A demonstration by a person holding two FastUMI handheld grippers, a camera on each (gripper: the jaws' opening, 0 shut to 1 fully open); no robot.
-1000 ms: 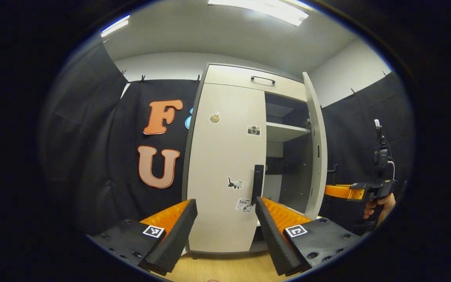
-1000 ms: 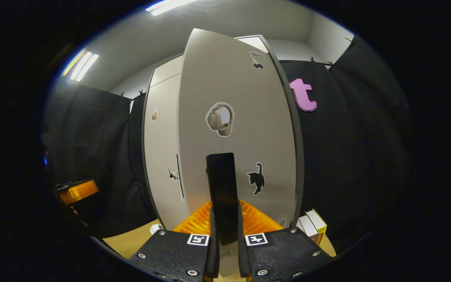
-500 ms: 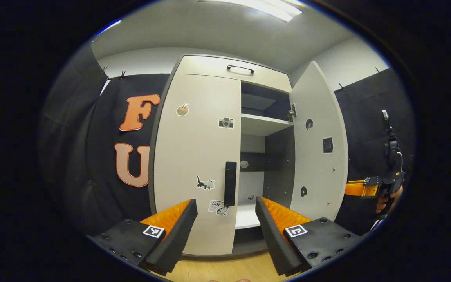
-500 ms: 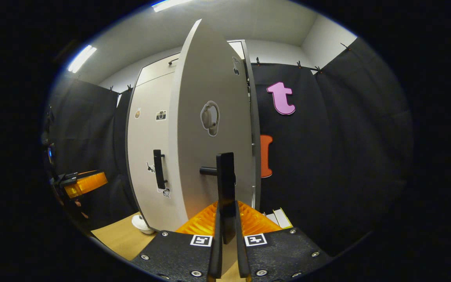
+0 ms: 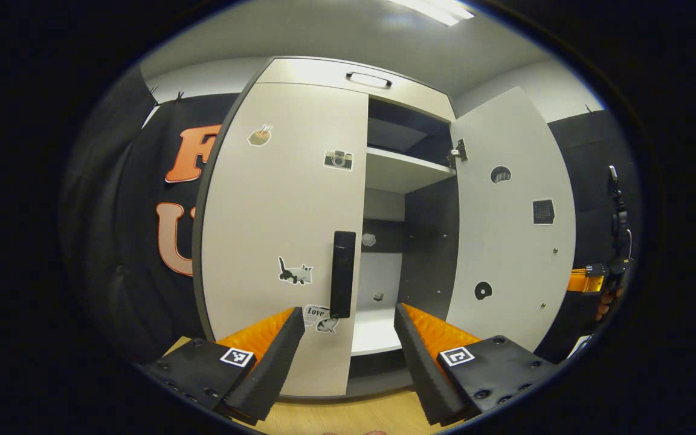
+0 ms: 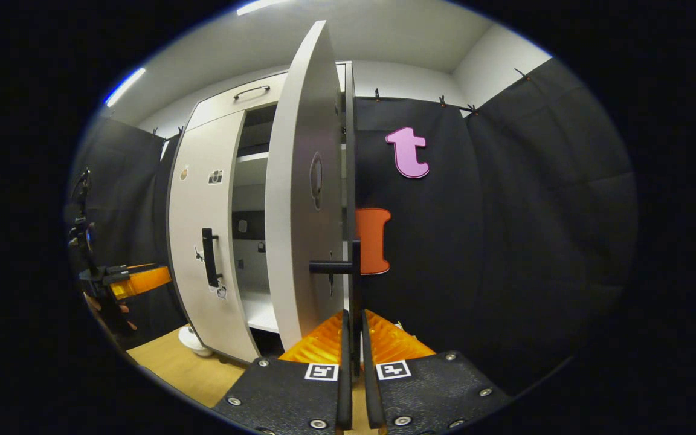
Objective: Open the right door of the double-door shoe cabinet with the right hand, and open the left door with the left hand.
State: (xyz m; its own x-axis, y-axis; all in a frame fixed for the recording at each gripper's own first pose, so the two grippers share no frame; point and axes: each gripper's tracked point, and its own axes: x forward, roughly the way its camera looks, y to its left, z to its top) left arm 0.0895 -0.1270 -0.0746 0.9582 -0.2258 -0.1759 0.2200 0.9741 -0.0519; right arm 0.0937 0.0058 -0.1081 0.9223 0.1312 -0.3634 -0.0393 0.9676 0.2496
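Shoe cabinet [image 5: 324, 72] stands straight ahead of the left gripper [image 5: 349, 338], tall, pale, w/ a top panel and a small bar pull up high. Right door [image 5: 508, 241] is swung wide open, off to the right of the left gripper's fingers, inner face showing w/ a few stickers. In the right gripper view that same door [image 6: 299, 199] is seen nearly edge-on, directly ahead and just left of the right gripper [image 6: 354, 362]. Left door [image 5: 281, 229] sits closed, ahead and slightly left of the left gripper, stickers on its front. Inside, betw. the doors: a pale shelf [image 5: 405, 172] up top, dark back wall below.

Right gripper is clamped on the right door handle [image 6: 355, 284], both fingers pressed flat against the thin black bar, which runs up from betw. them. Left gripper is spread wide, holding nothing; left door handle [image 5: 342, 273] stands upright just above and betw. its fingertips, apart from them. Wood floor [image 5: 348, 417] under both.
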